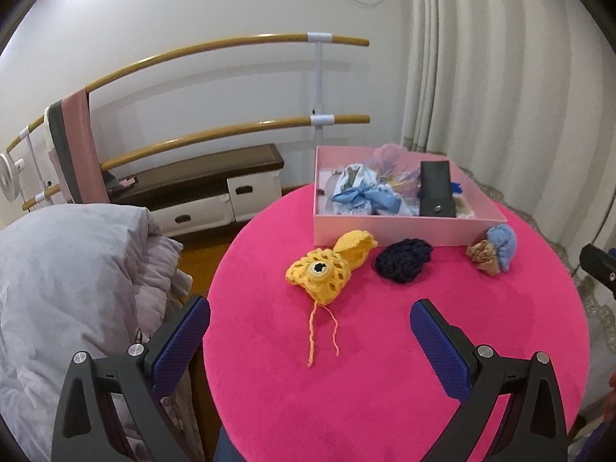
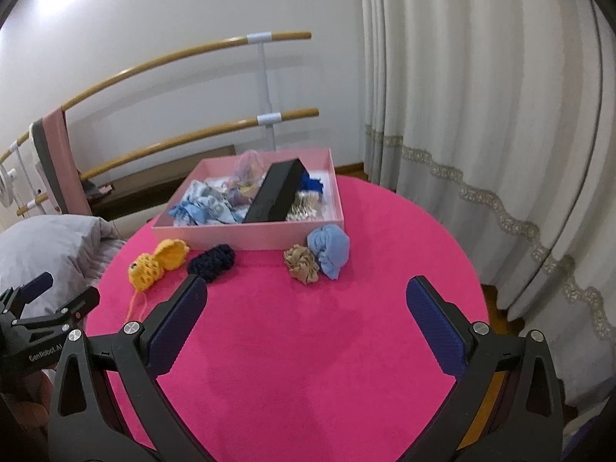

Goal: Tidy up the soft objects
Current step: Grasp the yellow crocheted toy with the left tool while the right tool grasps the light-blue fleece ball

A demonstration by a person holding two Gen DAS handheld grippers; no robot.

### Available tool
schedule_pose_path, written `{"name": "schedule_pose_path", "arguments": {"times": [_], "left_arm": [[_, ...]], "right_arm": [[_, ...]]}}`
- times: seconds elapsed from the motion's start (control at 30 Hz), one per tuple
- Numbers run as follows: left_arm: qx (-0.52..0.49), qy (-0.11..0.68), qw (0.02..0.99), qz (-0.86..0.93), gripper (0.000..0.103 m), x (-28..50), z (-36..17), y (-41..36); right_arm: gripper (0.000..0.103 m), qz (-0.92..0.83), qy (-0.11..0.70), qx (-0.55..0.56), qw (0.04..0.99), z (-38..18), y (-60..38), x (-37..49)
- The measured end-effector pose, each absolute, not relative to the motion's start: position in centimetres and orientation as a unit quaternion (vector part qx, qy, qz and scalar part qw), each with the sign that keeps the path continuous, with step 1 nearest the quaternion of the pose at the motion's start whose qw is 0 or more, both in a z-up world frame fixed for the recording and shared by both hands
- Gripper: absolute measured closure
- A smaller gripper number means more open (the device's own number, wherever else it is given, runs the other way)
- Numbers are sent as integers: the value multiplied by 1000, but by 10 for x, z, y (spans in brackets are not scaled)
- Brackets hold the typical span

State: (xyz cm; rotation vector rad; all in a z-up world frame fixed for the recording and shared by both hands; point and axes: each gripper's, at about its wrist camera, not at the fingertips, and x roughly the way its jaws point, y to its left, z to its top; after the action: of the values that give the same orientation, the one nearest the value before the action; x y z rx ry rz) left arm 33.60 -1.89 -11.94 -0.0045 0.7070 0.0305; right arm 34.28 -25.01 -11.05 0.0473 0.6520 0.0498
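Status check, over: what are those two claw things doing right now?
Left tool open, empty. Right tool open, empty. Yellow crochet, navy scrunchie, tan and blue bundles outside pink box. Path unobstructed.

1. One bit of lettering shows up: white print reading "GenRobot.AI" on the black body of the left gripper (image 2: 57,296), at the lower left edge of the right wrist view.
2. Nothing else reads: no legible print on the pink box (image 1: 389,233), on the black case (image 1: 437,188) inside it, or on the white drawers (image 1: 215,208) under the bench.
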Motion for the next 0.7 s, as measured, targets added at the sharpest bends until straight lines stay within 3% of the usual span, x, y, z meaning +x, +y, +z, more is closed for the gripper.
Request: {"name": "schedule_pose_path", "arguments": {"times": [0.7], "left_arm": [[36, 403, 914, 17, 0, 473, -203, -15]], "right_arm": [[0, 13, 383, 32, 923, -160, -264, 412]]}}
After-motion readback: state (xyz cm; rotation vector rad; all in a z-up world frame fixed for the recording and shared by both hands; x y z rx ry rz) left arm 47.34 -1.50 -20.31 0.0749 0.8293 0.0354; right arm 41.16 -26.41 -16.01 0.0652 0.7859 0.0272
